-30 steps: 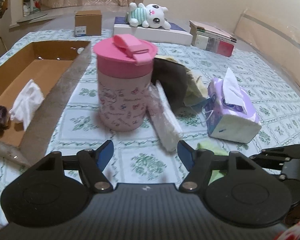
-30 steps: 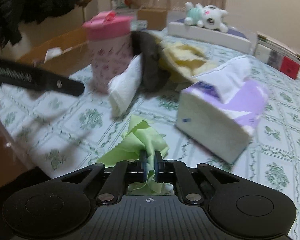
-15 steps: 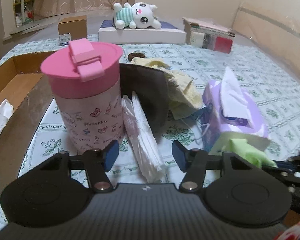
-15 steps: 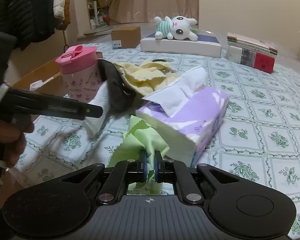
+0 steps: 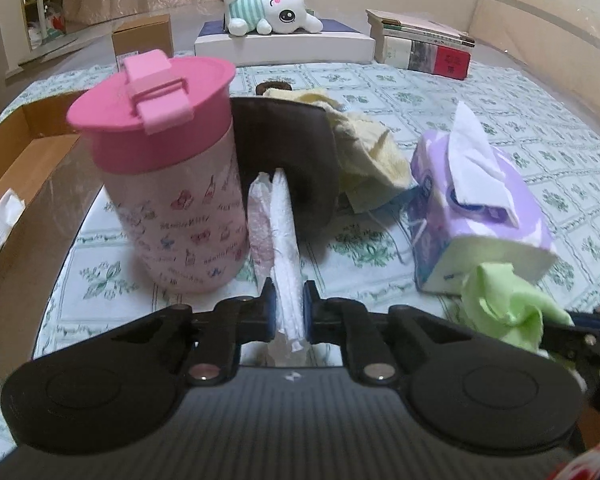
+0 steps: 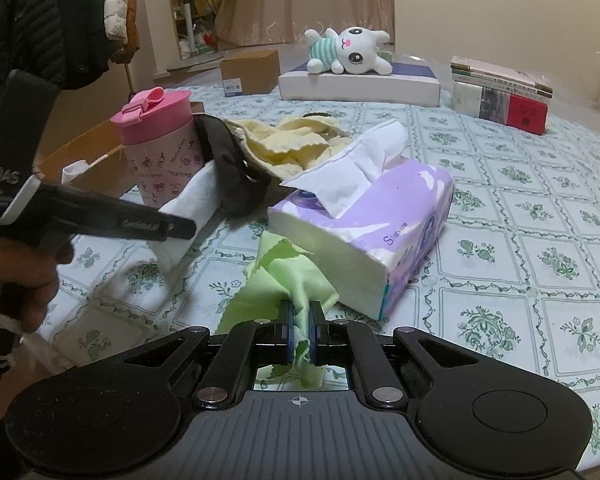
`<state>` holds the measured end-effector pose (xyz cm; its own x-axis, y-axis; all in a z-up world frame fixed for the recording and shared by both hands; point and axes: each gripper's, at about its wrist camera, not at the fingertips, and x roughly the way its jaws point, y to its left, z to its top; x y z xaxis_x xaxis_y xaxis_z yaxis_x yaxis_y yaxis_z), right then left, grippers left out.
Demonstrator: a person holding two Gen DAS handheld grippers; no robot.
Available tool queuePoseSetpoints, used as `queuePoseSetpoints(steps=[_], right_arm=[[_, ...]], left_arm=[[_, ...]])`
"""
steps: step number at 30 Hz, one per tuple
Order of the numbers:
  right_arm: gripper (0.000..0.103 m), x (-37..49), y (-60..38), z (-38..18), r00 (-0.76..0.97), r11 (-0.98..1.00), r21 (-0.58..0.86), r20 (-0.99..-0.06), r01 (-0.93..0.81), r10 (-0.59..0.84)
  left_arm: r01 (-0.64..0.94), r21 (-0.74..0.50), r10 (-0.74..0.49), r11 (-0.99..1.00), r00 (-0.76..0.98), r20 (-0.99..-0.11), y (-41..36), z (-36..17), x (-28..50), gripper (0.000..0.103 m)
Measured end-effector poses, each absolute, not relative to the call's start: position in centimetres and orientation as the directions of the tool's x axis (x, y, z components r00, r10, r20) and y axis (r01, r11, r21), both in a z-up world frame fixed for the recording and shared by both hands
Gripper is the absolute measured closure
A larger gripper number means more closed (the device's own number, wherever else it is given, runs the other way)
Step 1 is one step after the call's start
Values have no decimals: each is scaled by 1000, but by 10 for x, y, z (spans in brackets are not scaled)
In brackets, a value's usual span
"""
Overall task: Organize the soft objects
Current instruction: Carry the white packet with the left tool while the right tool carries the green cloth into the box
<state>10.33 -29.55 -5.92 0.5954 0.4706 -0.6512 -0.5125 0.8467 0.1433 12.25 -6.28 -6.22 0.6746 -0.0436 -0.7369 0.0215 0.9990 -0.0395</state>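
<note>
My left gripper (image 5: 288, 303) clamps the white tissue pack (image 5: 284, 248) right of pink cup (image 5: 168, 176); right gripper (image 6: 300, 334) pinches green cloth (image 6: 288, 280) near purple tissue box (image 6: 380, 224).

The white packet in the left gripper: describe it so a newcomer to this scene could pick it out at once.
Find the pink cup on the green-patterned tablecloth. Leaning beside it, against a dark brown pouch, is the white packet, its near end pinched in the left gripper. Long, thin and plastic-wrapped, it differs from the boxy purple tissue pack.
</note>
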Motion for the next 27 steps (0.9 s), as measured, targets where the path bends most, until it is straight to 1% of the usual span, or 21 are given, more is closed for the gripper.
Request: queuePoseSetpoints(steps=[7, 16, 27], right_arm=[[96, 92, -290, -50, 606, 846, 144, -637, -513, 476], [96, 71, -268, -30, 618, 831, 150, -601, -535, 507], [96, 56, -221, -15, 604, 793, 140, -573, -593, 554]], left_arm=[[17, -78, -69, 997, 673, -736, -48, -47, 85, 93], [24, -98, -86, 995, 710, -699, -30, -14, 46, 93], [-22, -83, -38, 996, 752, -659, 16, 11, 11, 93]])
